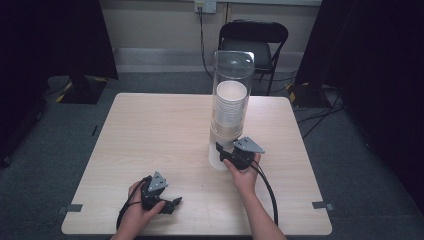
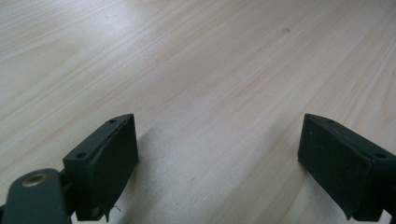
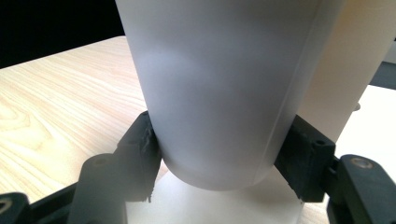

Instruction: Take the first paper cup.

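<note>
Between the right gripper (image 3: pixel 219 163) jaws sits the frosted base of the cup dispenser tube (image 1: pixel 231 107), pads touching both sides, centre-right of the high view; likely steadying it, so the next move needs a firm hold. Left gripper (image 2: pixel 219 163) wide open, empty, lower left on the table (image 1: pixel 150 130); paper cups (image 1: pixel 231 102) stacked inside the tube.

**A pale table in a dim, carpeted room**

A light wooden table (image 1: pixel 150 135) stands on dark grey carpet (image 1: pixel 360 165). Behind it a black folding chair (image 1: pixel 253 42) faces the cream wall (image 1: pixel 155 22), where a cable (image 1: pixel 202 40) drops from a socket (image 1: pixel 205 6). Black curtains (image 1: pixel 50 40) hang at both sides. More cables (image 1: pixel 320 117) trail over the floor at right.
</note>
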